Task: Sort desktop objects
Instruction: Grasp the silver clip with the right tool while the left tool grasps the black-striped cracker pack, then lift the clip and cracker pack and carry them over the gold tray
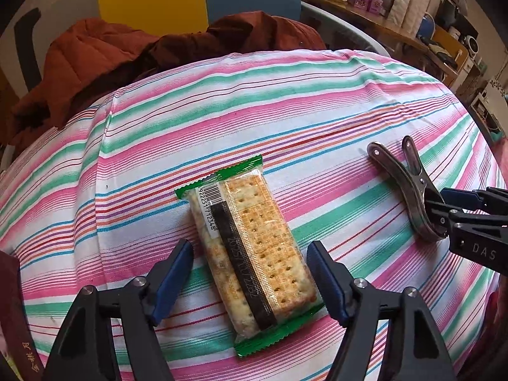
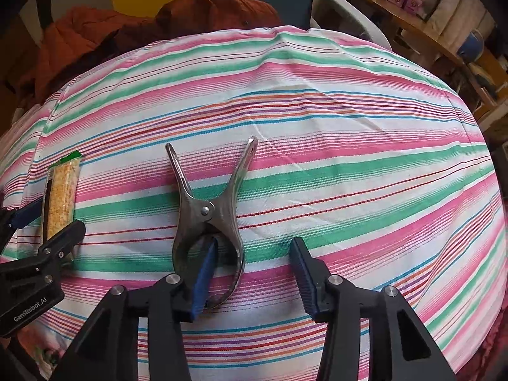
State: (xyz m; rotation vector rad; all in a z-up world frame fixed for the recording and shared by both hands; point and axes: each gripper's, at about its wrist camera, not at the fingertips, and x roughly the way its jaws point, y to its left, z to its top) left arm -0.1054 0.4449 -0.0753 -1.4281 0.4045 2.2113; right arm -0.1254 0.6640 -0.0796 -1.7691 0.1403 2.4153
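A clear-and-green packet of crackers (image 1: 254, 247) lies flat on the striped tablecloth (image 1: 285, 101). My left gripper (image 1: 250, 246) points down over it, open, with a blue pad on each side of the packet and a small gap at both. To its right a steel spring clamp (image 2: 206, 212) lies with its handles pointing away. My right gripper (image 2: 254, 243) is open; its left finger (image 2: 204, 279) rests over the clamp's jaw end, its right finger stands clear on the cloth. The clamp (image 1: 409, 187) and right gripper (image 1: 444, 209) show at the left wrist view's right edge.
A rust-brown jacket (image 1: 104, 63) is heaped on a chair behind the table. A wooden shelf (image 1: 397, 31) with boxes runs along the back right. A dark red book (image 1: 12, 317) sits at the near left corner. The left gripper (image 2: 47, 219) and the packet (image 2: 62, 190) appear at left.
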